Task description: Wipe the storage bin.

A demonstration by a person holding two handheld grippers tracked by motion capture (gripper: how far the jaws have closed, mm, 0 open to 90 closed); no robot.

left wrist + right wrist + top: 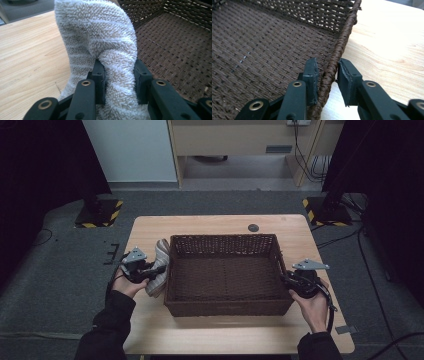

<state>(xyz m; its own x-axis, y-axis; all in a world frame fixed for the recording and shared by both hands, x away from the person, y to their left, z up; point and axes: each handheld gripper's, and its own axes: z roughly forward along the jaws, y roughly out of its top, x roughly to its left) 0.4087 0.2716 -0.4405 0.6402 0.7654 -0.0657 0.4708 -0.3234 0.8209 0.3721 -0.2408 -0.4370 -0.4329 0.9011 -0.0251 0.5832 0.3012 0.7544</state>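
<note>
1. Here the left gripper (pixel 117 82) is clamped on a grey towel (pixel 100 42), held beside the wicker basket (pixel 225 307), just outside its left wall.
2. The right gripper (pixel 327 80) pinches the basket's right rim, jaws closed on it.
3. Next, probably: carry the towel over the wall and lower it inside.

Towel (pixel 100 37): pale grey-white terry, looped pile, with faint darker grey stripes; in the high view it reads as grey and cream bands.

Basket (pixel 227 307): dark brown wicker, tight woven floor, open lattice weave on the walls, braided brown rim.

Table (pixel 200 332): light wood, fine straight grain, one small dark round spot near the far edge.

Left gripper (pixel 119 82) and right gripper (pixel 327 80): black jaws with brass-coloured rivets; grey three-cornered plates on top.

Sleeves (pixel 107 330): black.

Floor (pixel 50 285): dark grey carpet; yellow-and-black hazard stripes on the stand bases (pixel 100 214).
</note>
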